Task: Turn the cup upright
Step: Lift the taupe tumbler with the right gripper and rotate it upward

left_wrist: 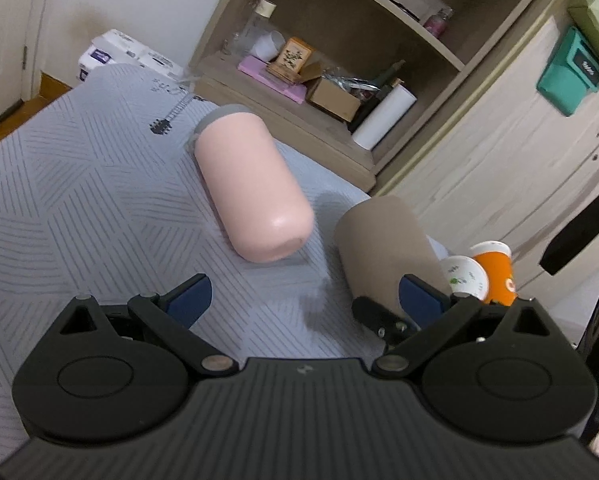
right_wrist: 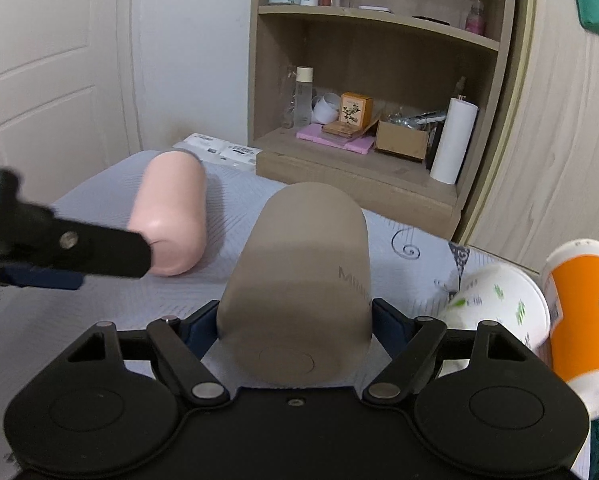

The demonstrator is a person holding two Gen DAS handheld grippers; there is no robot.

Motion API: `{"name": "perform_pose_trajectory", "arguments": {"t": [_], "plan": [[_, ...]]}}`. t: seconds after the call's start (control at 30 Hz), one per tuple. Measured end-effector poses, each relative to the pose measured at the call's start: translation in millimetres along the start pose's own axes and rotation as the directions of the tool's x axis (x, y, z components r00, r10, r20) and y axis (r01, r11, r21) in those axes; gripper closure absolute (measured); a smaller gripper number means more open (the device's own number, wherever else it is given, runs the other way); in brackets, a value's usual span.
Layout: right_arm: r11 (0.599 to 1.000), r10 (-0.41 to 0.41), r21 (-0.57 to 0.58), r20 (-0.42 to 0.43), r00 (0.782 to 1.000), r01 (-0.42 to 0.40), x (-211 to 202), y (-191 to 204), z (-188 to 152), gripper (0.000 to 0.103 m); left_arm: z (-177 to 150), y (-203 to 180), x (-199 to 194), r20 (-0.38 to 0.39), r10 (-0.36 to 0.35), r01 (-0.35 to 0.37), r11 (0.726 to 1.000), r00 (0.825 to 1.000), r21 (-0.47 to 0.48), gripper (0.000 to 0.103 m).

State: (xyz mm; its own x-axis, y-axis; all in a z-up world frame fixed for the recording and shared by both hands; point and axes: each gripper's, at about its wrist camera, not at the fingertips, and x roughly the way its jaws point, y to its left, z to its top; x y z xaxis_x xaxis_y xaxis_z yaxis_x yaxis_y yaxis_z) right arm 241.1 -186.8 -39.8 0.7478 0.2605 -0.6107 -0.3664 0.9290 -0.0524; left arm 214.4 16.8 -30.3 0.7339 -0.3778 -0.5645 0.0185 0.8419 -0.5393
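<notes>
My right gripper pinches the base end of the taupe cup, which lies on its side on the grey mat beside the pink cup, while my left gripper hangs spread, holding nothing.

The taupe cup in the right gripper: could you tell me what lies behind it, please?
Behind the taupe cup the grey patterned cloth runs to a wooden shelf unit. The pink cup lies back-left. The cloth directly behind is covered.
</notes>
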Motion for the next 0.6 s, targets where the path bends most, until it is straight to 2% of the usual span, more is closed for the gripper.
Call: {"name": "perform_pose_trajectory", "arguments": {"t": [0.17, 0.3, 0.4, 0.6], "plan": [[0.999, 0.031, 0.006, -0.013, 0.999, -0.031, -27.6, 9.7, -13.3, 0.020, -8.7, -8.0, -9.0, -0.042, -0.066, 0.065, 0.998, 0.997, -0.014, 0.002], [0.999, 0.051, 0.017, -0.032, 0.998, -0.051, -48.2, 16.1, -26.1, 0.020, -20.5, -11.3, -17.3, -0.096, -0.133, 0.130, 0.991, 0.986, -0.042, 0.002], [0.997, 0.069, 0.034, -0.052, 0.996, -0.067, -61.8, 18.9, -33.5, 0.020, -29.5, -14.2, -21.8, -0.142, -0.186, 0.179, 0.982, 0.972, -0.066, 0.002], [0.996, 0.080, 0.043, -0.071, 0.994, -0.077, -84.2, 23.0, -46.9, 0.020, -47.6, -19.8, -22.2, -0.231, -0.287, 0.261, 0.956, 0.930, -0.137, 0.002]]}}
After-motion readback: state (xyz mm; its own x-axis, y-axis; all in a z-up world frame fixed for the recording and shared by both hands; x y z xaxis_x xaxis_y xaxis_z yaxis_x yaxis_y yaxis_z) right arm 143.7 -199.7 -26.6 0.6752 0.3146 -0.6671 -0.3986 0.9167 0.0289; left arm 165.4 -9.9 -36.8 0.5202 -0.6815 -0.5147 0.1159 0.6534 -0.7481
